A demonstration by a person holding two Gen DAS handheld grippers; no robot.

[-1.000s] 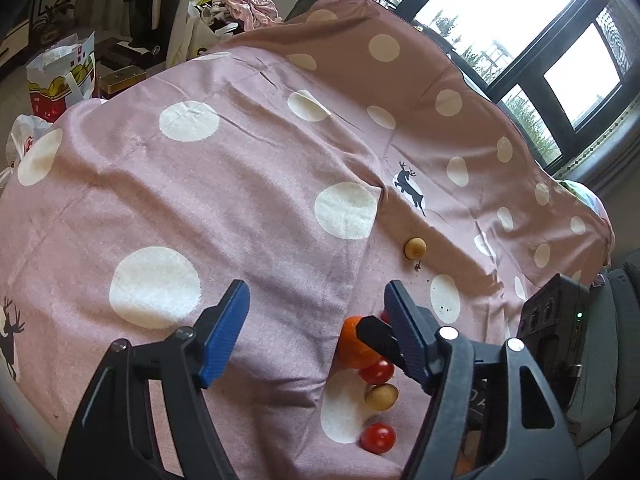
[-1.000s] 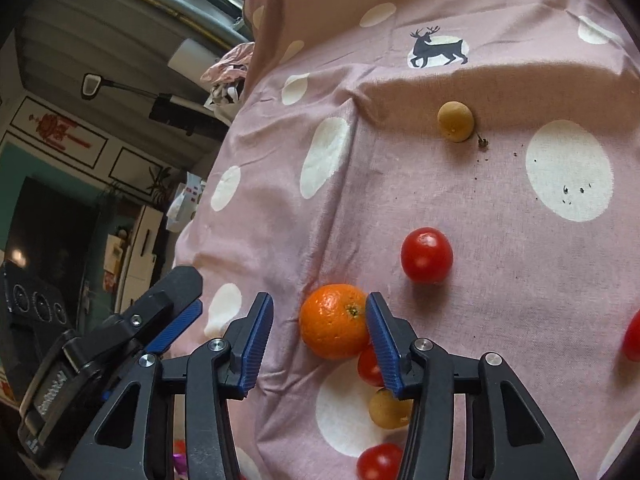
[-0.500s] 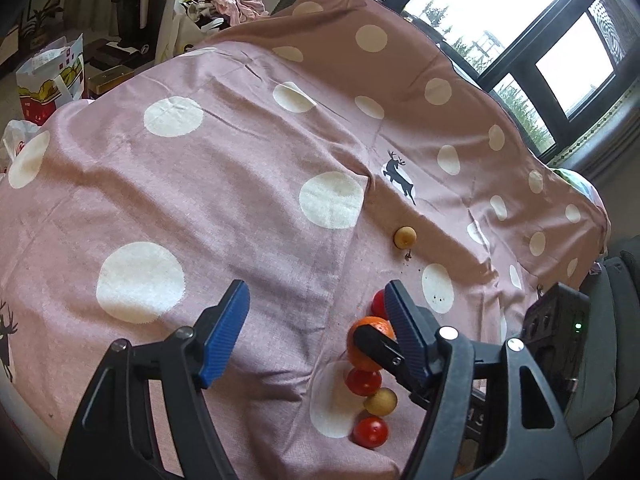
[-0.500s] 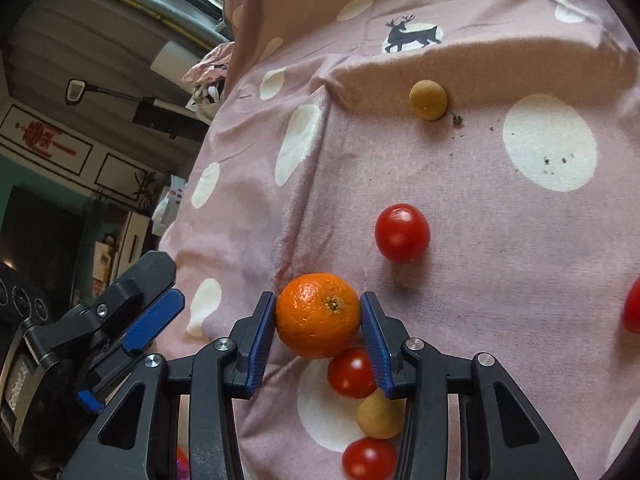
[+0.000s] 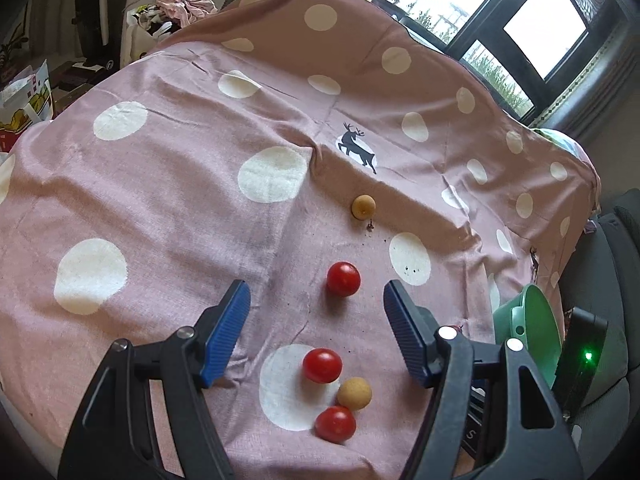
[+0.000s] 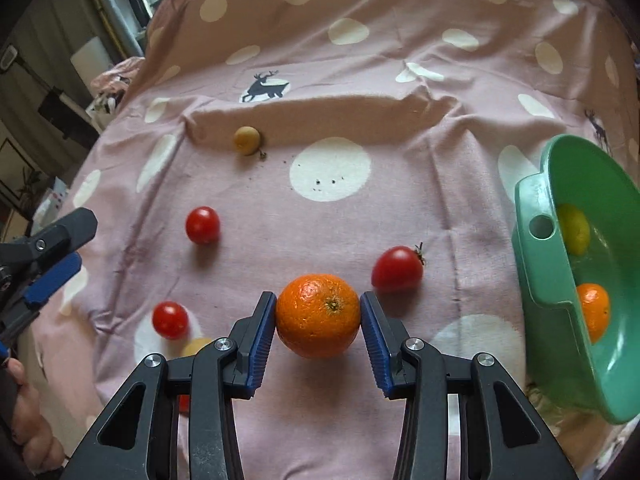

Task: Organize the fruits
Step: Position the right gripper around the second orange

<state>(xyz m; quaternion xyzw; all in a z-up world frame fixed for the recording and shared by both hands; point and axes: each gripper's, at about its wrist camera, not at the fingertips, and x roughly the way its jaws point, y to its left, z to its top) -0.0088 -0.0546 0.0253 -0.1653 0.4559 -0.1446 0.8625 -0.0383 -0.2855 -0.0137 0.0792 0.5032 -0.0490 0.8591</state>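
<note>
My right gripper (image 6: 319,309) is shut on an orange (image 6: 318,314) and holds it just above the pink dotted cloth (image 6: 400,208). A tilted green bowl (image 6: 540,264) at the right holds a lemon (image 6: 574,232) and another orange (image 6: 594,310). Three red tomatoes (image 6: 203,225) (image 6: 397,269) (image 6: 170,319) and a tan round fruit (image 6: 247,140) lie on the cloth. My left gripper (image 5: 316,308) hangs open over the cloth, with a tomato (image 5: 343,279) lying below and between its fingertips. Two tomatoes (image 5: 322,365) (image 5: 335,424) and a tan fruit (image 5: 354,393) cluster under it.
The cloth drapes over a raised back towards the windows (image 5: 540,32). Bags and clutter (image 5: 24,96) stand on the floor at the far left. A black device with a green light (image 5: 586,356) sits beside the bowl. A person's fingers (image 6: 24,420) show at the lower left.
The right gripper closed on the orange, lifted it out of the fruit cluster and swung right, bringing the green bowl into view. The left gripper shifted over the tomatoes and stayed open.
</note>
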